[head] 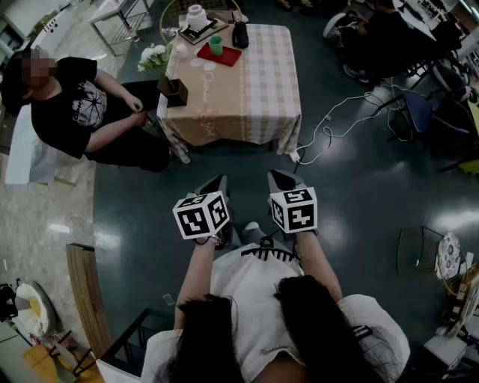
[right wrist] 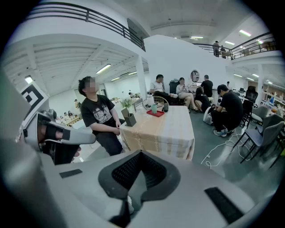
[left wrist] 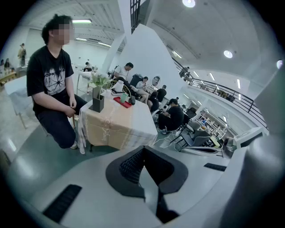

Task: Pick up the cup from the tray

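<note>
Dark green floor [head: 150, 194] is spreading across a wide open hall, and nothing of the task is sitting within reach yet. Nearest, the person is holding both tools low in front of the body. The left gripper [head: 217, 182] and the right gripper [head: 281, 178] are hovering side by side over the floor, both pointing towards the far bench [head: 254, 97]. Each gripper's own view is showing its fingers pressed together at the tips with nothing between them, so both are closed and empty.

Farther on, a white cable [head: 329, 127] is trailing over the floor to the right of the bench, which is wearing a checked cloth. One seated person [head: 75, 112] is leaning in at its left side. On the bench's near left corner, one dark box [head: 174, 90] is holding flowers. Towards the far left, one red tray [head: 224, 57] is lying flat, and the single green cup [head: 215, 45] is standing upright on it, well apart from both grippers. Beyond it, a white pot [head: 197, 16] is sitting on a second, darker tray. Two pale discs [head: 202, 64] just near of the red tray may be coasters, though they are too small to tell.

The cup is looking small, light and stiff, with a smooth wall that could be slippery. I judge the best hold to be across the wall at about mid-height, with the fingers opening first and then squeezing gently so it is neither tipping nor dragging the tray.
</note>
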Available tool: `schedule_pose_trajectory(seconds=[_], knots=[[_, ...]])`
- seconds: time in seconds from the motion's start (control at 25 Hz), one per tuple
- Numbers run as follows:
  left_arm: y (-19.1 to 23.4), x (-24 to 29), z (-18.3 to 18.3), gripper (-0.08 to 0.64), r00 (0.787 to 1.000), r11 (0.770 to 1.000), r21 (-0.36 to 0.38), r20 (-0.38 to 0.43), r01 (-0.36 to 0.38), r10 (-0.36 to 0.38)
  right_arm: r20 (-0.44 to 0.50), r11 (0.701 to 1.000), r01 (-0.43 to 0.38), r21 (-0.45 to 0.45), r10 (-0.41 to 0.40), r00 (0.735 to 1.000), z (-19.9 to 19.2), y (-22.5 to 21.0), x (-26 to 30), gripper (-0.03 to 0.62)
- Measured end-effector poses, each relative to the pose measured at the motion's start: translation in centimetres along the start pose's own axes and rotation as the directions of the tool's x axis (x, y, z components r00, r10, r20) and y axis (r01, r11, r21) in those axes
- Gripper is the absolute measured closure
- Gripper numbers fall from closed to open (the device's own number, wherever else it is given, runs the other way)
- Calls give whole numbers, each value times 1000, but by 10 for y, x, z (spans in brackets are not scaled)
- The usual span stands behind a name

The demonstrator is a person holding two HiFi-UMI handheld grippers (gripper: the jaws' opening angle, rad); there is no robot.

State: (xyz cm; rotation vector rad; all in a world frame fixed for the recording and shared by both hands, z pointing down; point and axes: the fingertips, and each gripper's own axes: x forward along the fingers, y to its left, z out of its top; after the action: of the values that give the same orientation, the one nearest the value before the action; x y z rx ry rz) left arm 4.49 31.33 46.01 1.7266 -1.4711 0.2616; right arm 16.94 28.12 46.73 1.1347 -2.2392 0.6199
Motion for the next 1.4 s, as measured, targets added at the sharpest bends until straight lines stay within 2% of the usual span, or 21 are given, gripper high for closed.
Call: schedule_pose_trajectory(seconds=[0.36, 0.52, 0.68, 0.72, 0.8, 0.84, 1.12, 1.4], knots=[[-2, 4, 0, 552, 1000, 1000, -11, 0, -14, 14, -7, 1000, 1, 3, -1, 1000, 0, -8, 0, 583], [0, 4, 0, 552, 1000, 1000, -19, 2, -21, 21, 30, 998, -37, 44, 36, 999, 4, -7, 1, 581], [2, 5, 2, 552, 1000, 1000, -20, 2, -21, 22, 70, 998, -63, 3, 62, 996, 15, -2, 3, 572], [3, 5, 3, 552, 1000, 1000, -19, 2, -22, 22, 83, 997, -77, -4, 77, 994, 18, 1, 4, 533], [6, 8, 6, 552, 1000, 1000, -17, 4, -21, 22, 104, 994, -111, -6, 111, 988, 22, 6, 7, 378], [8, 10, 9, 552, 1000, 1000, -16, 6, -21, 21, 111, 992, -123, -7, 123, 986, 24, 7, 9, 350], [23, 39, 36, 552, 1000, 1000, -10, -14, -20, 20, 123, 995, -100, -17, 101, 987, 46, -11, 30, 309], [39, 87, 85, 552, 1000, 1000, 7, -24, -9, 9, 117, 997, -72, -25, 75, 990, 86, -34, 75, 285]])
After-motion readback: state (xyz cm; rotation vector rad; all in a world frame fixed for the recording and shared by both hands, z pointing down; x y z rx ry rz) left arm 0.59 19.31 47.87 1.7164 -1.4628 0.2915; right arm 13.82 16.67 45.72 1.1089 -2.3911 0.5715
